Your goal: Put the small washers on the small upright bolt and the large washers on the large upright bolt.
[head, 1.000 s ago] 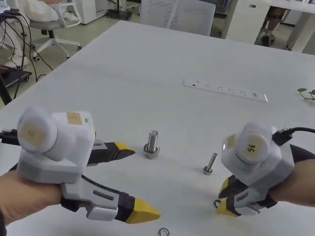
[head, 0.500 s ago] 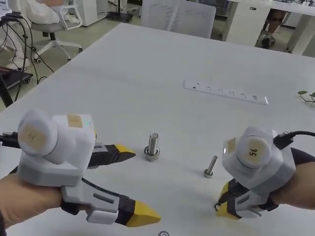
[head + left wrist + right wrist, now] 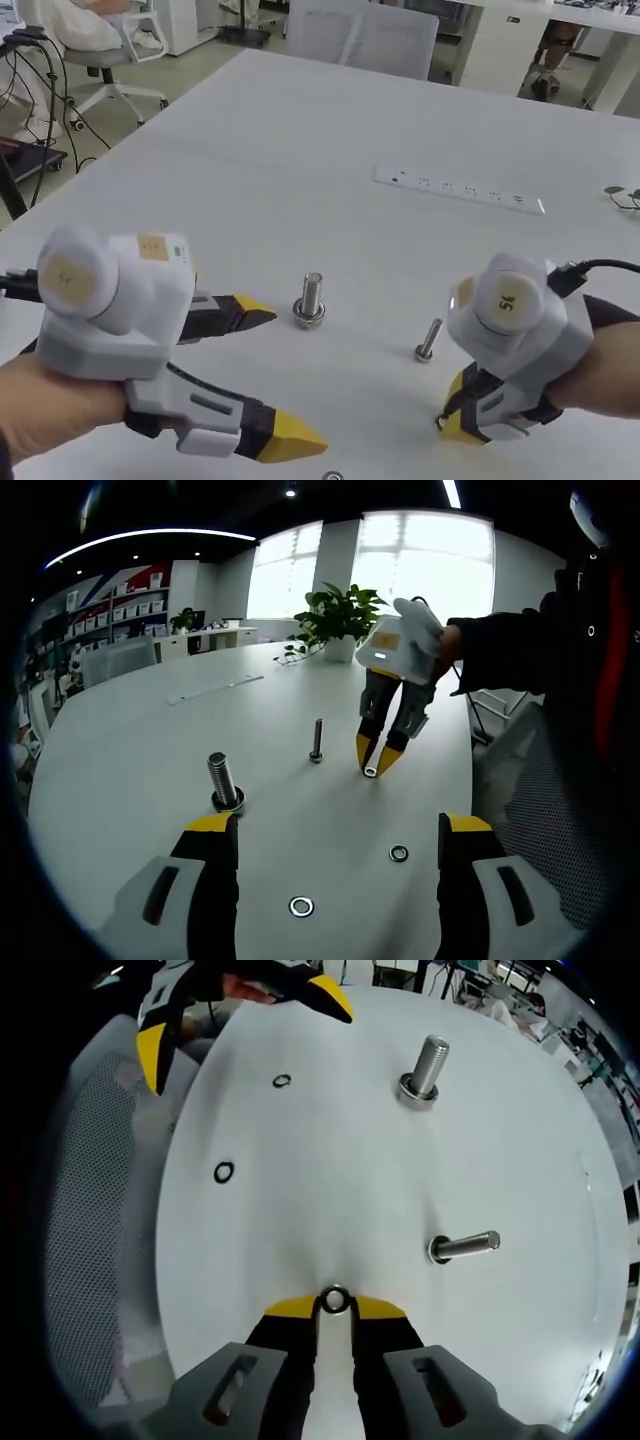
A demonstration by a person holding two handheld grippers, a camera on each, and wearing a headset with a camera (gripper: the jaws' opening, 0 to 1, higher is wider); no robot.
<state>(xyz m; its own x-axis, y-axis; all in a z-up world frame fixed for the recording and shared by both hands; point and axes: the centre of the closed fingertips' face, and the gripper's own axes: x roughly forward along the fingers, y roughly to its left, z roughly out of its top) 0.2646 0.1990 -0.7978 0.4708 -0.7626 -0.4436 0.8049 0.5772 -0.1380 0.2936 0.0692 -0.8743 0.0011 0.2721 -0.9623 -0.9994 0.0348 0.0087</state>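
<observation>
Right gripper view: right gripper [image 3: 336,1305] at frame bottom, fingers nearly closed, pinched washer [image 3: 336,1300] at tips, low over tabletop [image 3: 330,1190]; contact with surface couldn't be told. Small bolt [image 3: 465,1246] sat right of centre, near held washer but apart. Large bolt [image 3: 425,1070] stood upper right. Loose washer [image 3: 224,1172] lay flat left of centre, second washer [image 3: 282,1081] upper left. Head view: left gripper [image 3: 295,377] at lower left, fingers spread wide, gripped nothing. Large bolt stood just past its upper fingertip. Power strip [image 3: 458,186] lay higher up frame.
</observation>
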